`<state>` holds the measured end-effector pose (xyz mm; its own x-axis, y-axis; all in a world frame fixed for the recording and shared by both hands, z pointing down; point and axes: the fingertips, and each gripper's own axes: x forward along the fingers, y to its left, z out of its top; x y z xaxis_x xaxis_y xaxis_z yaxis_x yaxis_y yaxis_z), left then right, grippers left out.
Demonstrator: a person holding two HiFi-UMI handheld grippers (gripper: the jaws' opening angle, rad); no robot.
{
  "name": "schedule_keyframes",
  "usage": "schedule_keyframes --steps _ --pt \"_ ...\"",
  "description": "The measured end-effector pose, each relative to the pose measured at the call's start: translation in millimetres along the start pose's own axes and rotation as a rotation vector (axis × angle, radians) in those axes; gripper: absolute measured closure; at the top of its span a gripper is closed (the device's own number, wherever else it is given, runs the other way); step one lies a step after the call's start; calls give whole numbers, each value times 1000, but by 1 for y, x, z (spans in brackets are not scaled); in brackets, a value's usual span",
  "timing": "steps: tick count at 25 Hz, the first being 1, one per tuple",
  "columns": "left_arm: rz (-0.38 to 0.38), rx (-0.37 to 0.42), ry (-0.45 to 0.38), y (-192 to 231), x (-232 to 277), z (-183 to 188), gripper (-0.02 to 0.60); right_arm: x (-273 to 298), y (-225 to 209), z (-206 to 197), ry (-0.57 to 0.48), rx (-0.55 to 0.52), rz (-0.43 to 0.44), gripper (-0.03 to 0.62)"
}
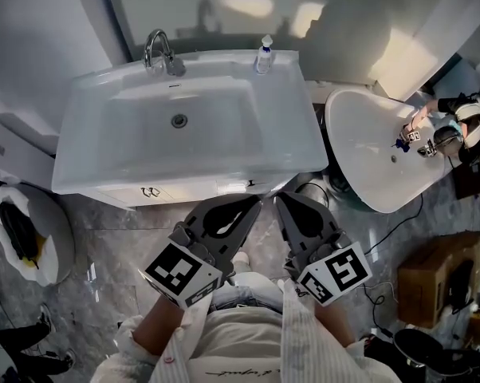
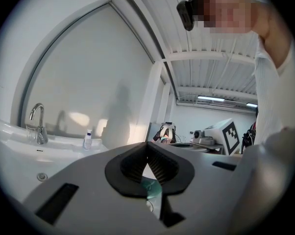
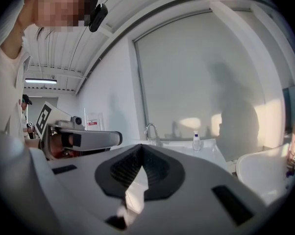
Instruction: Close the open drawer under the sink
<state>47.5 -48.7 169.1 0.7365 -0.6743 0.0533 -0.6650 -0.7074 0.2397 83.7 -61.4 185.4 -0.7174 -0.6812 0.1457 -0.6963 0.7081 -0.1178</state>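
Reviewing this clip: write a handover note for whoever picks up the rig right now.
Left gripper: shut, empty, raised in front of the white ceramic sink.
Right gripper: shut, empty, close beside the left.
White drawer front: shows just under the sink's front rim; neither gripper touches it.
Done: nothing visible.
Left: push the drawer in. How far it stands out cannot be judged from above.

One sink (image 1: 292,134), one faucet (image 1: 159,50), one soap bottle (image 1: 263,57), one white tub (image 1: 360,154), one cardboard box (image 1: 435,282).
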Motion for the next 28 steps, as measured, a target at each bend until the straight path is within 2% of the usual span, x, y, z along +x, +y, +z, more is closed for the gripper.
schedule_keyframes --steps 11,28 --pt "-10 -5 24 -3 6 -10 566 -3 2 3 -5 13 4 585" --pt "-3 -6 9 -8 6 -12 566 -1 8 -12 49 20 42 585"
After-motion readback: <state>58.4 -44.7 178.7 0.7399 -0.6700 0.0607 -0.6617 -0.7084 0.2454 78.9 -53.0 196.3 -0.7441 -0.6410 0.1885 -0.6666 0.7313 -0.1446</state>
